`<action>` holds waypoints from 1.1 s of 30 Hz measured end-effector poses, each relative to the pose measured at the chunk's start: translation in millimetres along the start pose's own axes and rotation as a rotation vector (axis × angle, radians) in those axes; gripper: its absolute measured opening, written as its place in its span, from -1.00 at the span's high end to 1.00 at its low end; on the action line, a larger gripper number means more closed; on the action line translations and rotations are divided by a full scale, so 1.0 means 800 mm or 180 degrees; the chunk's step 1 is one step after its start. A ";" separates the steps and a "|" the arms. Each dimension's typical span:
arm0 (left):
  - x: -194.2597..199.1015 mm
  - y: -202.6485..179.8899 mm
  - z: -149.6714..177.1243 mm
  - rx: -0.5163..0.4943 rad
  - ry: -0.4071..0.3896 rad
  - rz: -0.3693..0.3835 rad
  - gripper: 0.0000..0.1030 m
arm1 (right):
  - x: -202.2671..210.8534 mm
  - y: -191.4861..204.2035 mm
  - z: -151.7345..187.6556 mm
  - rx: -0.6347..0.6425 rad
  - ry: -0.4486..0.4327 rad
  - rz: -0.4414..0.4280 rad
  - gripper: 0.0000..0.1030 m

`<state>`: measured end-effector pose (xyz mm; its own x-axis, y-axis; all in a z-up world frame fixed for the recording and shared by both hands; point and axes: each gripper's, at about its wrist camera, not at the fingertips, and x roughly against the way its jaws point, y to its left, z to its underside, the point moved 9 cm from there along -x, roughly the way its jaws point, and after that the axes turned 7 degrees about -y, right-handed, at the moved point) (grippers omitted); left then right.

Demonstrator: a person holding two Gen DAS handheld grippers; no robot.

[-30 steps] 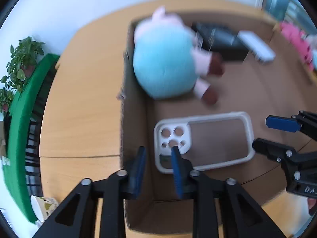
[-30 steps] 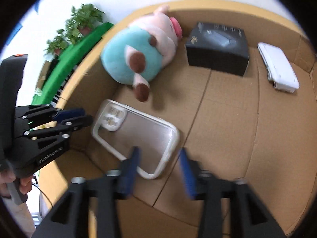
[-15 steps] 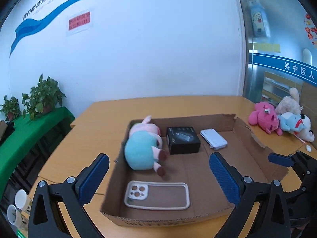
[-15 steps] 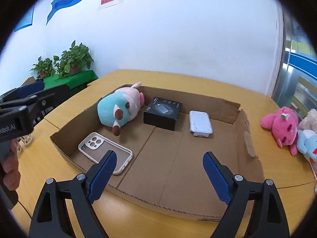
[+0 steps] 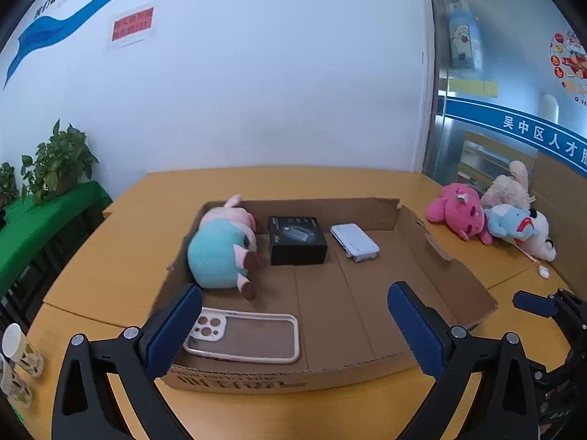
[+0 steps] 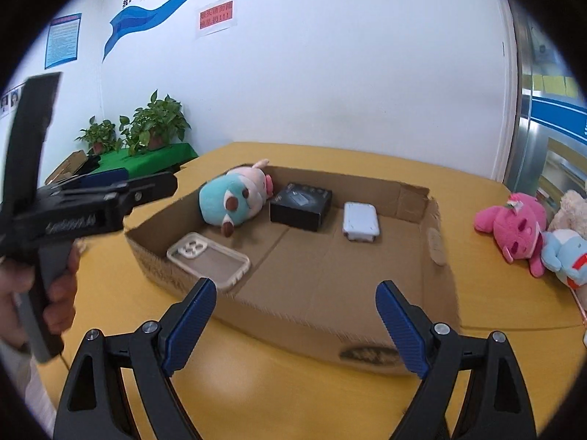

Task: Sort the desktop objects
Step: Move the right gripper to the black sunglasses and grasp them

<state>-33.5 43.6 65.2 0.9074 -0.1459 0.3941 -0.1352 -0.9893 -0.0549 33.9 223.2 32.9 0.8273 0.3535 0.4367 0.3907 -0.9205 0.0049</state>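
Note:
A shallow cardboard box [image 5: 451, 271] [image 6: 330, 315] lies on the wooden table. In it are a clear phone case [image 5: 244, 337] [image 6: 209, 260], a teal and pink plush pig [image 5: 220, 249] [image 6: 234, 201], a black box [image 5: 297, 240] [image 6: 301, 205] and a white device [image 5: 355, 242] [image 6: 360, 222]. My left gripper [image 5: 293, 326] is open and empty, held back from the box's near wall. My right gripper [image 6: 295, 326] is open and empty, also in front of the box.
Pink, blue and cream plush toys [image 5: 488, 216] [image 6: 521, 227] lie on the table right of the box. Paper cups [image 5: 18, 352] stand at the left edge. Potted plants [image 6: 154, 124] sit on a green stand by the wall.
Both grippers have pulled back and up out of the box and opened wide. The phone case now lies free on the box floor.

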 end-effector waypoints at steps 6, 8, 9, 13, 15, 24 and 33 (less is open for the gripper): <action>-0.006 -0.043 0.044 0.0112 0.0204 0.0436 -0.99 | 0.057 -0.103 0.120 0.0043 0.0618 0.0463 -0.73; -0.011 -0.063 0.059 0.0119 0.0287 0.0578 -0.99 | 0.066 -0.123 0.156 -0.0060 0.0844 0.0541 -0.73; -0.013 -0.071 0.065 0.0122 0.0330 0.0636 -0.99 | 0.068 -0.128 0.174 -0.0108 0.0932 0.0546 -0.73; -0.023 -0.108 0.090 0.0116 0.0543 0.0876 -0.99 | 0.058 -0.121 0.210 -0.0205 0.1052 0.0468 -0.72; -0.026 -0.129 0.101 0.0109 0.0636 0.1045 -0.99 | 0.050 -0.110 0.222 -0.0138 0.1134 0.0475 -0.68; -0.050 -0.217 0.131 0.0275 0.1139 0.1681 -0.96 | 0.045 -0.099 0.228 -0.0435 0.1047 0.0622 -0.33; -0.077 -0.321 0.160 0.0242 0.1639 0.2281 -0.80 | 0.045 -0.099 0.223 -0.0462 0.0945 0.0595 -0.08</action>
<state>-3.4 306.5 -62.3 0.3203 -0.7292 0.6047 -0.5591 -0.6608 -0.5007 104.7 338.9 -111.9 0.7176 0.1331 0.6836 0.1653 -0.9861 0.0185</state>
